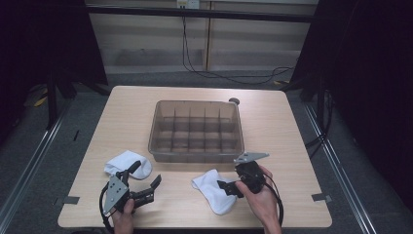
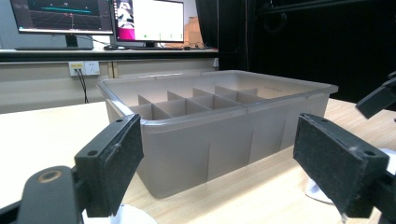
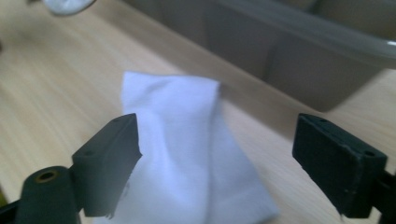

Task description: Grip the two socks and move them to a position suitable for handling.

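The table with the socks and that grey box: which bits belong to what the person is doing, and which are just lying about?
In the job:
- white sock under the open right gripper
- second white sock by the open left gripper
- divided grey bin

Lying about:
- cables on the floor
- monitors behind the table

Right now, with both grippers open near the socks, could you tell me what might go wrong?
1. The right gripper stands open over the right sock, gripping nothing; closing here may pinch only a loose fold, which could slip out.
2. The left gripper sits between the left sock and the bin; a forward move might bump the bin wall.
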### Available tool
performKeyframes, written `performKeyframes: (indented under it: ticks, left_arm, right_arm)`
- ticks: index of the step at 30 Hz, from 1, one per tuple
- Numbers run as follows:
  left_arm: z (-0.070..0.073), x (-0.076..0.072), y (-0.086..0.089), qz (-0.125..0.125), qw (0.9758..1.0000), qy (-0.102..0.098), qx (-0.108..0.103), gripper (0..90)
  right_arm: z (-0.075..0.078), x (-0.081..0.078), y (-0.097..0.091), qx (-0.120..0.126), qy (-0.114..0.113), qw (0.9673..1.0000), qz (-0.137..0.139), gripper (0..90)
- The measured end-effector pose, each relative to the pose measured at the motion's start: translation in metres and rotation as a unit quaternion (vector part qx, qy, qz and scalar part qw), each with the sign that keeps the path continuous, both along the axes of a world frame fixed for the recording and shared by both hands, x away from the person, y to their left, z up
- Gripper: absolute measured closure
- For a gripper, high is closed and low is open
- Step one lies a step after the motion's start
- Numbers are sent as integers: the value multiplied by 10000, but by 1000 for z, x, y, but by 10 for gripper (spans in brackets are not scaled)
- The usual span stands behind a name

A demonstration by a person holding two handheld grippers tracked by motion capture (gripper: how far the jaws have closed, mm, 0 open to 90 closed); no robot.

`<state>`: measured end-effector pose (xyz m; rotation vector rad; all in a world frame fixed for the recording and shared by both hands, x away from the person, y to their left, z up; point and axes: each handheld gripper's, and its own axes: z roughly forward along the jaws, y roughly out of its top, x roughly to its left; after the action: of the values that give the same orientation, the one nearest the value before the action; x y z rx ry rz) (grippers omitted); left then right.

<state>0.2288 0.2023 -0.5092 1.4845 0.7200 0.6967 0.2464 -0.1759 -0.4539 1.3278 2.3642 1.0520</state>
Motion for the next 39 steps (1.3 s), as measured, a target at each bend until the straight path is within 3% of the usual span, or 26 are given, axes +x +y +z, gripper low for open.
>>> performKeyframes:
  ticks: [3,6,7,10,11,16,19,20,22,23,24,26,29,30,32,38,39]
  left_arm:
    - [0,0,0,-10,10000,-7,7,157]
    - [0,0,0,-9,10000,-6,7,157]
    - [0,0,0,-8,10000,-9,6,157]
    - [0,0,0,51,10000,6,-25,157]
    - [0,0,0,47,10000,-1,-19,157]
    - [0,0,0,59,10000,0,-4,156]
    - [0,0,-1,75,9999,49,-88,156]
    - [0,0,-1,87,9999,61,-84,157]
    - [0,0,-1,76,9999,53,-63,157]
    - [0,0,-1,72,10000,47,-24,157]
    - [0,0,-2,78,9999,48,-64,157]
    - [0,0,-1,40,10000,14,-62,155]
    - [0,1,0,-16,10000,-3,0,154]
    - [0,1,-1,-9,10000,56,-26,154]
    - [1,3,-2,26,9998,187,-55,157]
    - [5,12,-1,-31,9976,698,24,162]
    - [6,12,0,-42,9973,728,67,162]
  right_arm:
    - [-5,-8,-21,496,-382,9971,-437,141]
    - [-9,-15,-35,625,-776,9913,-863,141]
    - [-10,-17,-40,671,-943,9878,-1041,141]
    - [-15,-23,-55,1122,-1462,9736,-1347,140]
    - [-18,-25,-59,1156,-1730,9656,-1561,141]
    - [-34,-31,-73,1047,-2422,9403,-2152,142]
    - [-42,-32,-78,922,-2673,9244,-2560,158]
    - [-44,-32,-79,877,-2784,9151,-2781,176]
    - [-49,-31,-83,952,-2895,9061,-2935,203]
    - [-50,-31,-84,944,-2895,9073,-2901,172]
    - [-52,-32,-85,933,-2925,9065,-2899,164]
    - [-53,-33,-87,1005,-3005,9025,-2916,161]
    - [-53,-33,-84,935,-3081,9033,-2835,140]
    - [-54,-34,-84,912,-3128,9043,-2759,136]
    - [-54,-37,-83,954,-3269,9033,-2611,136]
    - [-58,-48,-77,845,-3847,8859,-2452,126]
    - [-57,-48,-78,874,-3814,8880,-2417,126]
